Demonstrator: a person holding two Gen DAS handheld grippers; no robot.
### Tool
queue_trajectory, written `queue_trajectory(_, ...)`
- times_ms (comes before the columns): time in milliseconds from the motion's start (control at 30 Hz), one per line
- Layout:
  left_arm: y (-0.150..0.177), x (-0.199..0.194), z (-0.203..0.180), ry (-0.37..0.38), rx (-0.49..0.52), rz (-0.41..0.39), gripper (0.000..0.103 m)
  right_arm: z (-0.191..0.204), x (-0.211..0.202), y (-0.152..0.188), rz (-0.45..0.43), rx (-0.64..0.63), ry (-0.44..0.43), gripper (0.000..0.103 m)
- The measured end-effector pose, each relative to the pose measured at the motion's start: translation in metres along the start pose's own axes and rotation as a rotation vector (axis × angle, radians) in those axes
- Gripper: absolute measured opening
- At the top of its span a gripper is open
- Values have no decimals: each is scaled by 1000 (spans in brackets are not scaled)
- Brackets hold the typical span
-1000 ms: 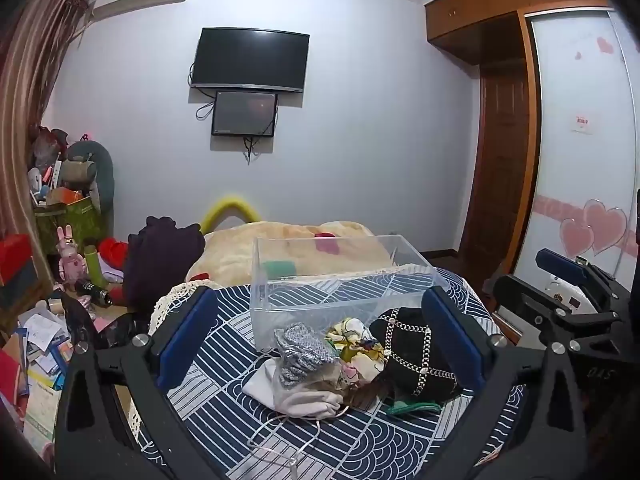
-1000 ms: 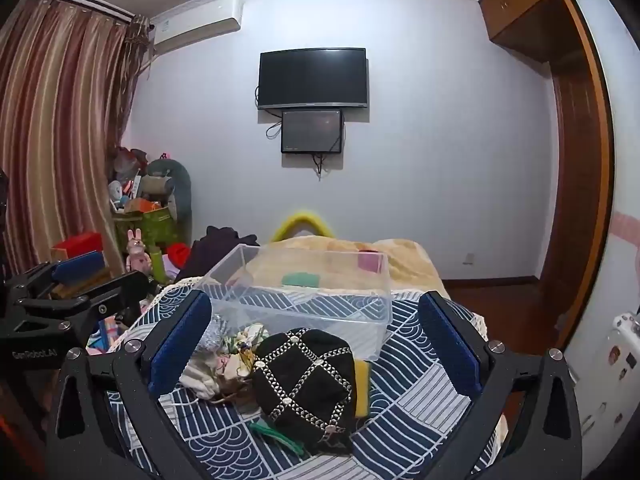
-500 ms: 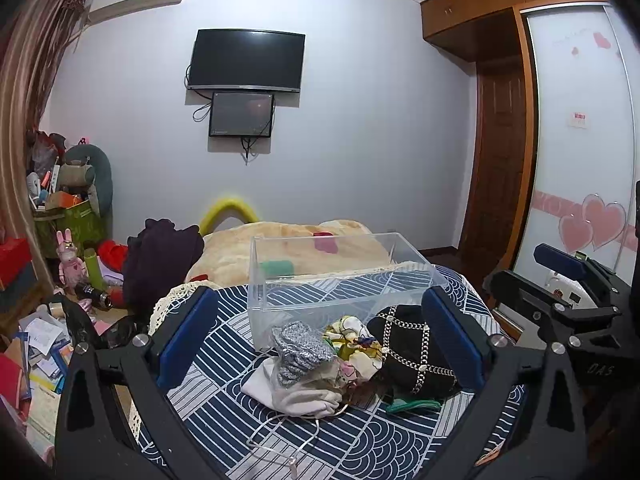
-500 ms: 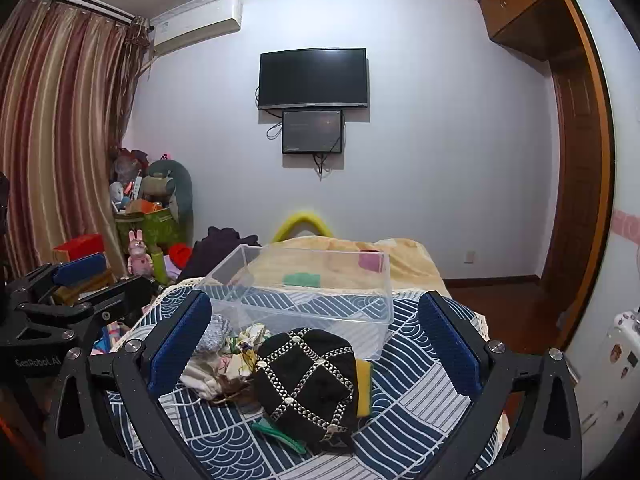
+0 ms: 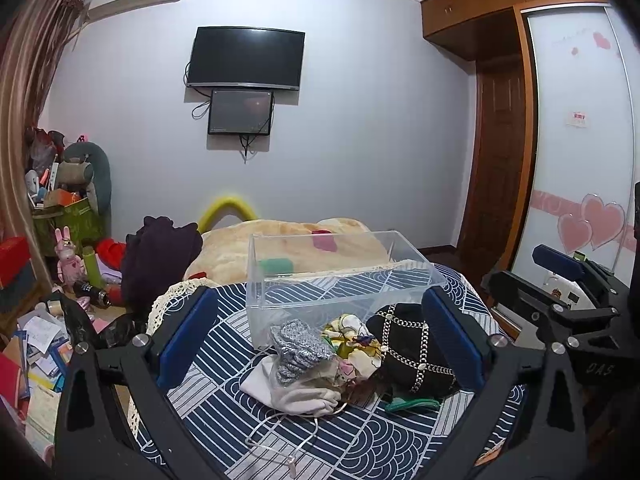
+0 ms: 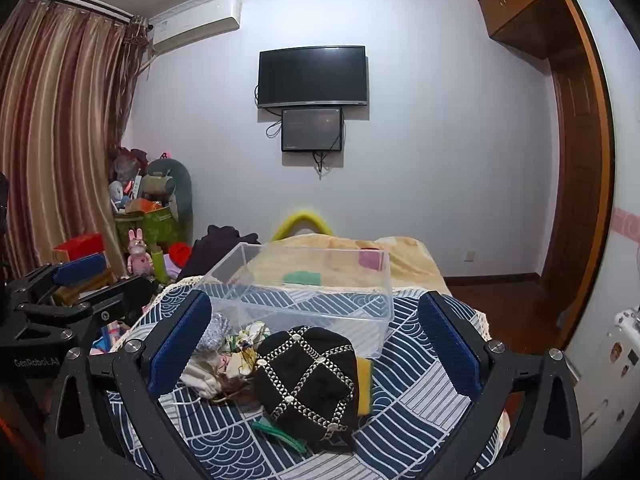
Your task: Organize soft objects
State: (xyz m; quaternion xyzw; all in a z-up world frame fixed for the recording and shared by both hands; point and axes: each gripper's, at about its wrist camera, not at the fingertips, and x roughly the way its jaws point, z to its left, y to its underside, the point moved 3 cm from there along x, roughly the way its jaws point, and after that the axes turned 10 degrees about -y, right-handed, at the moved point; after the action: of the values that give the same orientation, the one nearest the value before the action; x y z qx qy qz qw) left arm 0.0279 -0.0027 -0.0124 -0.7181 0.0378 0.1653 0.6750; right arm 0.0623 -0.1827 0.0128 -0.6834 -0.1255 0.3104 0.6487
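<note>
A pile of soft things lies on the blue patterned table cover (image 5: pixel 360 440): a grey knit piece (image 5: pixel 298 346), a white cloth (image 5: pixel 288 392), a floral cloth (image 5: pixel 352 334) and a black hat with chain trim (image 5: pixel 412 356), which also shows in the right wrist view (image 6: pixel 308 380). Behind the pile stands a clear plastic box (image 5: pixel 332 276), also in the right wrist view (image 6: pixel 304 292); it looks empty. My left gripper (image 5: pixel 320 338) is open above the pile. My right gripper (image 6: pixel 314 342) is open above the hat. Neither holds anything.
A bed with a beige blanket (image 5: pixel 296 244) lies behind the table. Clutter and a pink bunny toy (image 5: pixel 66 256) fill the floor at the left. A wardrobe with sliding doors (image 5: pixel 580 160) stands at the right. A white cord (image 5: pixel 288 436) lies near the pile.
Both views have shifted only slightly. The pile and the box have not moved, and both grippers stay open.
</note>
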Motion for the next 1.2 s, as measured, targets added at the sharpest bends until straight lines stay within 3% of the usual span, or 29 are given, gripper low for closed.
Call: queue_trajectory(1200, -1, -3, -3, -3, 10, -17, 103, 2, 0, 0, 0, -1, -5, 103)
